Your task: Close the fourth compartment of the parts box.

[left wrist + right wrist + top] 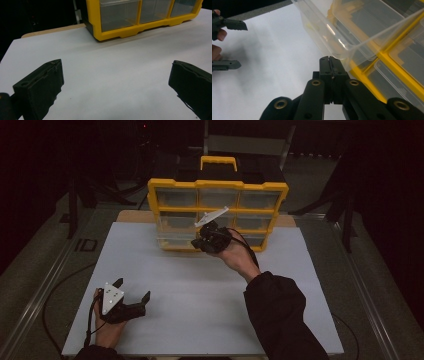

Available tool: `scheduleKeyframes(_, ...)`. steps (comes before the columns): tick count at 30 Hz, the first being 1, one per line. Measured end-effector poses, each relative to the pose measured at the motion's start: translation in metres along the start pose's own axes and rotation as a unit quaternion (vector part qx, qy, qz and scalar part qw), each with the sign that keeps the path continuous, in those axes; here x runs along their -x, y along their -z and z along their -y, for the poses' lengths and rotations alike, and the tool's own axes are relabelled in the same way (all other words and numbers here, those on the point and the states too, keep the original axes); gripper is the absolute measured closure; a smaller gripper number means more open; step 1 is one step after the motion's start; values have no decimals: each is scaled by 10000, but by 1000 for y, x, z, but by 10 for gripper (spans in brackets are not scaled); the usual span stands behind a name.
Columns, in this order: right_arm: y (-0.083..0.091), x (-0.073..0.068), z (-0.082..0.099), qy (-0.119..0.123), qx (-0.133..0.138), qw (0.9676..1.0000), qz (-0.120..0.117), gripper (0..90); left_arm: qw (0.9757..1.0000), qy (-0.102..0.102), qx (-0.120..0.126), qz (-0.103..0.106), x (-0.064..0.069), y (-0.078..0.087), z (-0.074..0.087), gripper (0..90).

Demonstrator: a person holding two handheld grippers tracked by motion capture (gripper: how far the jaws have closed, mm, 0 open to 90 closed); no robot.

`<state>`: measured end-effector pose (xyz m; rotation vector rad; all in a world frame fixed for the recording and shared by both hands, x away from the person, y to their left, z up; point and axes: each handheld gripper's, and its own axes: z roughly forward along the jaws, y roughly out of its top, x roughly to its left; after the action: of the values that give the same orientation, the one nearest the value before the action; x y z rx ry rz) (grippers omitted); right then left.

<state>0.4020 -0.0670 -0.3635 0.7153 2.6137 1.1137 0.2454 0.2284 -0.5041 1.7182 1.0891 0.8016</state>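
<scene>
A yellow organiser box [217,184] with clear drawers stands upright at the back of the white table top [200,295]. Its bottom left clear drawer [176,240] is pulled partly out. My right gripper [199,242] is at that drawer's front. In the right gripper view the jaws [329,58] are pressed together on the front lip of the clear drawer [329,32]. My left gripper [133,288] rests low at the front left of the table, open, with nothing between its fingers [116,63]. The organiser [120,32] lies well ahead of it.
A strip of wooden board [131,215] shows beyond the white top on both sides of the box. Dark floor, stands and cables surround the table. Bare white surface lies between the two grippers. The left gripper [237,45] appears far off in the right gripper view.
</scene>
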Motion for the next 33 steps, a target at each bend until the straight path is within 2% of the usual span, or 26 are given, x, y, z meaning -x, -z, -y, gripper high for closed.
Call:
scheduleKeyframes(3,-4,-4,-1,61,3,10000,0,897,10000,4,1,-3,0,0,0,6)
scheduleKeyframes(11,-17,-9,-2,-12,-12,10000,-36,895,10000,11,7,-14,0,0,0,6)
scheduleKeyframes(18,-30,-8,-2,-117,-32,9999,-26,895,10000,11,13,-19,-1,1,0,6)
scheduleKeyframes(33,-35,-4,-3,-296,103,9995,14,895,10000,10,17,-16,0,1,0,6)
